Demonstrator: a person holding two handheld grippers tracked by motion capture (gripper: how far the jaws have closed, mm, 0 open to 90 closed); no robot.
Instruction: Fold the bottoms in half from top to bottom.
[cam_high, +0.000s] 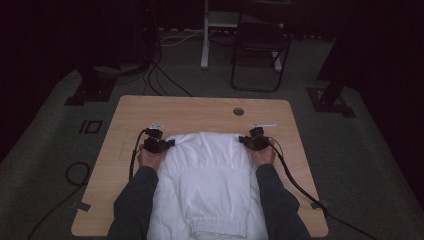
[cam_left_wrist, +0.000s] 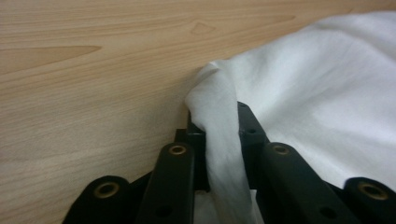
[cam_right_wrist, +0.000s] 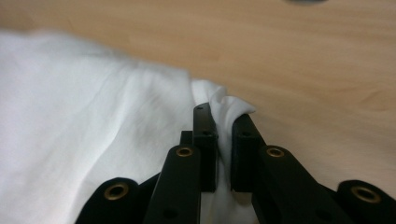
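White garment (cam_high: 207, 165) pinched in both tongs.

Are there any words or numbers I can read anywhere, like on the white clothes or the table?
None can be read.
White garment: plain, no print or label showing.
Wooden table: bare wood grain, no writing.
Left gripper and right gripper: small white tags on top, too small and blurred to read.

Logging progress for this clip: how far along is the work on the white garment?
Done: the white garment lies spread on the table. In hand: the left gripper and right gripper each pinch a far corner. Left: no fold shows yet, so the folding seems still ahead.
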